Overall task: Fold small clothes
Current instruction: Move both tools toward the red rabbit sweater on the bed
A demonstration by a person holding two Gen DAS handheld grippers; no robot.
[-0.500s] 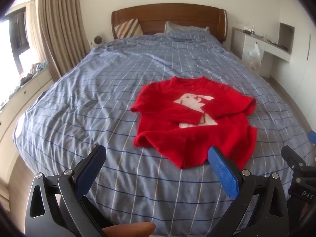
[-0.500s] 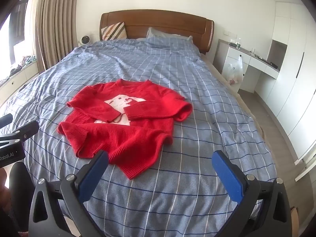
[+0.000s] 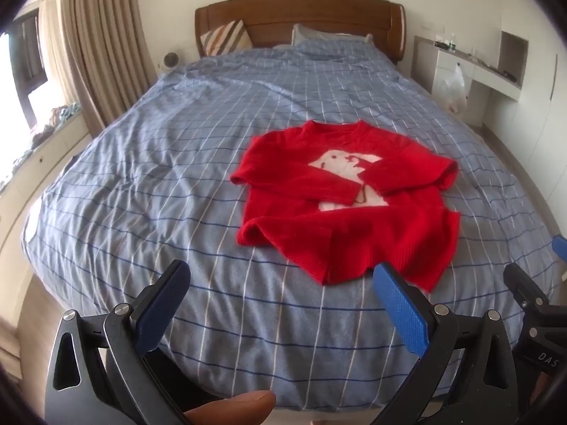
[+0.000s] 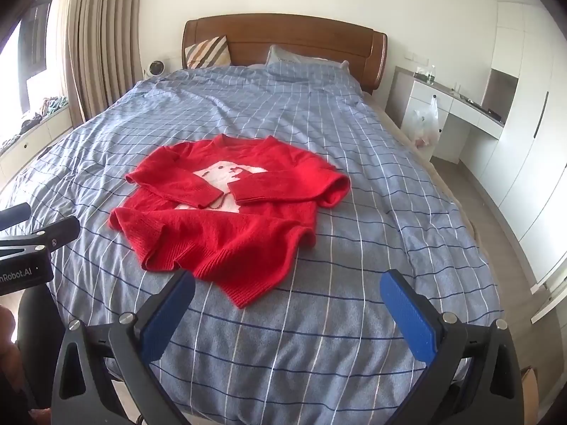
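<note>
A small red sweater (image 3: pixel 354 219) with a white animal print lies face up on the blue checked bed (image 3: pixel 159 184), both sleeves folded across its chest and its hem rumpled toward me. It also shows in the right wrist view (image 4: pixel 226 226). My left gripper (image 3: pixel 280 304) is open and empty above the bed's near edge, short of the hem and to its left. My right gripper (image 4: pixel 287 311) is open and empty, just short of the hem's near corner. The right gripper's body shows at the left view's right edge (image 3: pixel 528 301).
A wooden headboard (image 4: pixel 283 42) with a striped cushion (image 4: pixel 207 51) and a pillow stands at the far end. Curtains and a window ledge (image 3: pixel 53 124) run along the left. A white desk with a plastic bag (image 4: pixel 425 120) and wardrobes stand on the right.
Both grippers have moved slightly forward toward the sweater's hem. The sweater has not moved.
</note>
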